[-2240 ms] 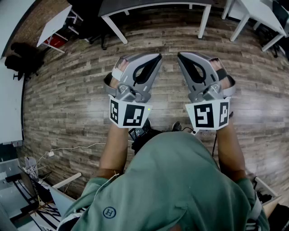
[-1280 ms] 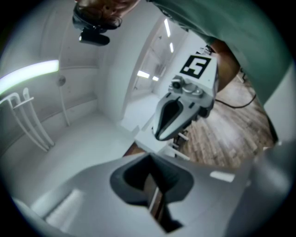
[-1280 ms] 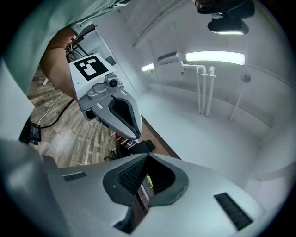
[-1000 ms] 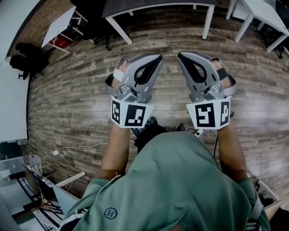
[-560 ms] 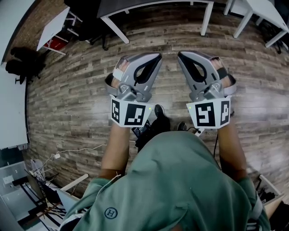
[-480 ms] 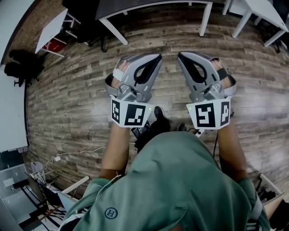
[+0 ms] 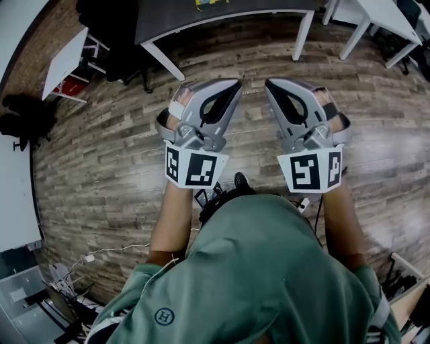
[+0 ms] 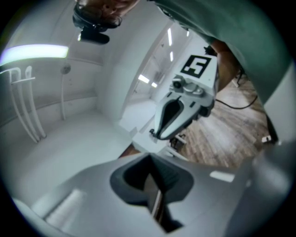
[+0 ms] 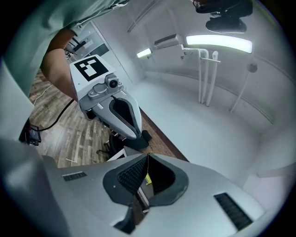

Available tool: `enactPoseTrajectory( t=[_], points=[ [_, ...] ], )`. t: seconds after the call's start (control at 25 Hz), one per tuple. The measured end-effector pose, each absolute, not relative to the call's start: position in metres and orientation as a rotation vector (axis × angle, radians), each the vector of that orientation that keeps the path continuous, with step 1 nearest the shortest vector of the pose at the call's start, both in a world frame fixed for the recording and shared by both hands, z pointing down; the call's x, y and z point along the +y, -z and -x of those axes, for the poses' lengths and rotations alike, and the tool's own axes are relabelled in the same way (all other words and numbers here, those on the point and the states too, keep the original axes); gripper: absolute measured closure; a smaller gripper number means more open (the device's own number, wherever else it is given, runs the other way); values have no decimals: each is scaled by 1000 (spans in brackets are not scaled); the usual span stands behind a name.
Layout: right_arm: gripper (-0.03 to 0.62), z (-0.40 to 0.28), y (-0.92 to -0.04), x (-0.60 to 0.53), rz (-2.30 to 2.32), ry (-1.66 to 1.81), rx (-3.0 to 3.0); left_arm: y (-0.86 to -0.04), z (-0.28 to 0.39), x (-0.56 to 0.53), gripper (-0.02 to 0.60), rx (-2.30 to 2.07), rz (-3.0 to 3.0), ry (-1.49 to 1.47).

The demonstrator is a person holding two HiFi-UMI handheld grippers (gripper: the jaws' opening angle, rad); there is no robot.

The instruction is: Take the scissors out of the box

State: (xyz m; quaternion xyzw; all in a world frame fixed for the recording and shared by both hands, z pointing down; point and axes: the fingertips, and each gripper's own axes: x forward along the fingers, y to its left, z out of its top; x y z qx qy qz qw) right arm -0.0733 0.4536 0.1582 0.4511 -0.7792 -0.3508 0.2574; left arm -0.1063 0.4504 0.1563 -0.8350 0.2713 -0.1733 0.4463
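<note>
I hold my left gripper (image 7: 236, 84) and right gripper (image 7: 269, 83) level, side by side, jaws together and empty, since neither box nor scissors is in view; only wooden floor (image 7: 101, 154) below, a dark worktop (image 7: 201, 10) ahead.

A grey-brown wood-plank floor (image 7: 101, 154) runs beneath your fingers (image 7: 228, 91), and just beyond their tips stands a dark-topped table with white legs (image 7: 262, 6). Right of the fingers are white tables (image 7: 376, 17); to their left is a small white desk (image 7: 64, 57). Overhead, a long ceiling light strip (image 9: 217, 42) glows against a white wall (image 9: 217, 129).
</note>
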Motion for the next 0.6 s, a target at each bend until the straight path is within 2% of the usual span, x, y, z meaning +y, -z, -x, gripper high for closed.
enactPoseTrajectory(
  t=[0.6],
  points=[
    [586,111,-155,372,-1225,943,-2056,-155,141,366,581,655,2103,348]
  ],
)
